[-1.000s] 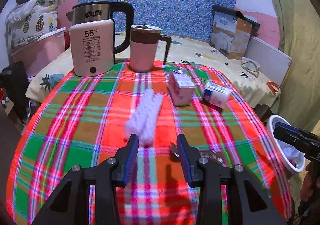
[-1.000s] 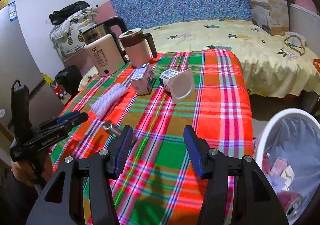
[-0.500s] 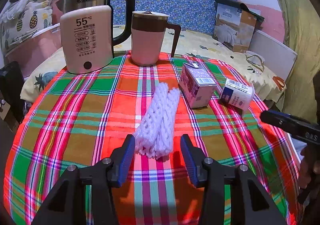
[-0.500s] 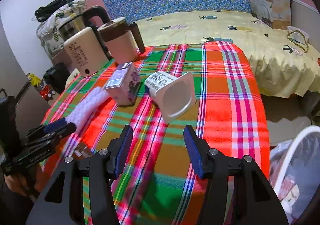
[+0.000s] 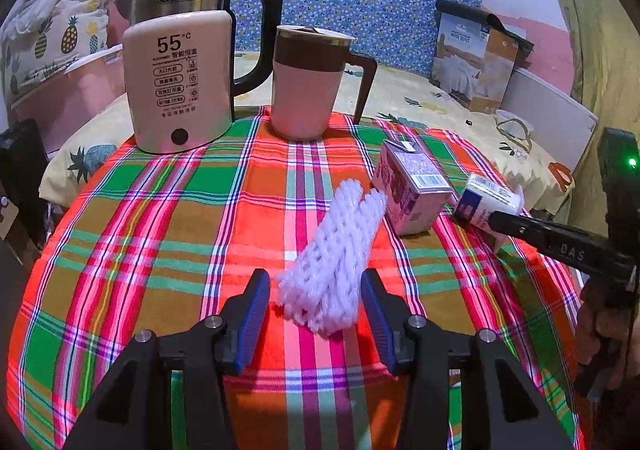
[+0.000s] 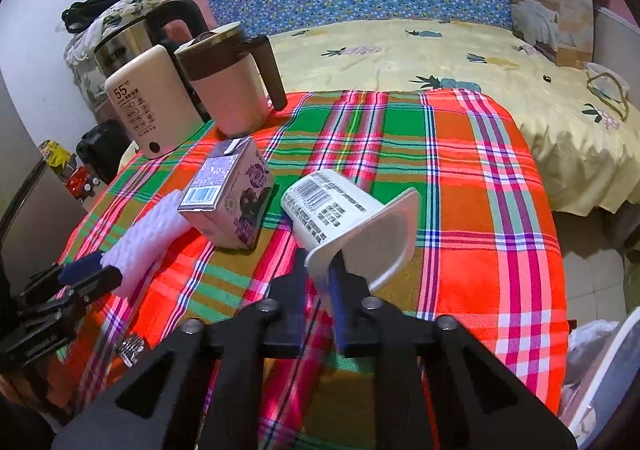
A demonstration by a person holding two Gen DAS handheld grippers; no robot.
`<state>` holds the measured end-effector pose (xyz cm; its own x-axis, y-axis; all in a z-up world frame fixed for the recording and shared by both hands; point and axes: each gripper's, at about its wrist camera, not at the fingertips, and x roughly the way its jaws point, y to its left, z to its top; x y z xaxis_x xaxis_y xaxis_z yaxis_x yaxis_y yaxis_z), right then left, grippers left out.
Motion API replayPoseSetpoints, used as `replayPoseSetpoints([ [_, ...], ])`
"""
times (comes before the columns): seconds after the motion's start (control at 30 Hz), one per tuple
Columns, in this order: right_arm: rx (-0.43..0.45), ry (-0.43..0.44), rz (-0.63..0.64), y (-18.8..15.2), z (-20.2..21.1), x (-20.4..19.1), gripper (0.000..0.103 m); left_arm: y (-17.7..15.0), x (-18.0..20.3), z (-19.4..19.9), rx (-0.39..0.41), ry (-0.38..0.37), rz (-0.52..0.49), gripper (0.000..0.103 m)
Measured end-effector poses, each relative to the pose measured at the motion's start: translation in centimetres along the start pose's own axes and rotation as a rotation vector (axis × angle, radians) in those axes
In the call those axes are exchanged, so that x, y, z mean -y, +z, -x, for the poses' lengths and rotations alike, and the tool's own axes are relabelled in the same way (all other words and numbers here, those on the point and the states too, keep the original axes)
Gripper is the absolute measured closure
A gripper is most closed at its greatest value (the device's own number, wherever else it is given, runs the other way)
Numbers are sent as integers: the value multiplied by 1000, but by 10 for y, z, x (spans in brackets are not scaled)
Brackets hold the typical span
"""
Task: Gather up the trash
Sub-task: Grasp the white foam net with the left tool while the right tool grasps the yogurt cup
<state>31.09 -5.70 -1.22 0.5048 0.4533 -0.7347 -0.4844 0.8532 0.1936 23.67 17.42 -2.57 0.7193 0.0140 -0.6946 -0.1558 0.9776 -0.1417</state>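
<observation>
Two pickups are being made on the desk (image 5: 160,234): the cup (image 6: 344,218) (on its side) is being pinched by the right gripper (image 6: 320,282), while the foam net (image 5: 332,254) is being straddled by the left gripper's (image 5: 316,314) spread jaws, closing being needed next.

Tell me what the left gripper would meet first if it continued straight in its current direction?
Probably the white foam net: its near end already lies between the open jaws of the left gripper.

A: Your tablecloth (image 5: 168,218) is plaid: red, green, orange, white lines. The foam net (image 5: 332,262) is white.

B: Your carton (image 6: 232,198) is purple, the cup (image 6: 352,222) white with black print, the kettle (image 5: 180,82) cream and steel.
</observation>
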Motion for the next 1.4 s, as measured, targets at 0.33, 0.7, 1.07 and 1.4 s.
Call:
replayPoseSetpoints([
  [0.33, 31, 32, -47, -5, 18, 6, 94, -3, 10, -13, -43, -9, -19, 82],
  [0.7, 73, 58, -61, -22, 52, 1, 94, -20, 30, 31, 11, -35, -18, 87],
  [1.07, 94, 58, -85, -58, 88, 1, 94, -53, 57, 79, 15, -59, -18, 87],
  [1.4, 113, 49, -100, -86, 119, 2, 94, -81, 81, 115, 23, -89, -19, 87],
])
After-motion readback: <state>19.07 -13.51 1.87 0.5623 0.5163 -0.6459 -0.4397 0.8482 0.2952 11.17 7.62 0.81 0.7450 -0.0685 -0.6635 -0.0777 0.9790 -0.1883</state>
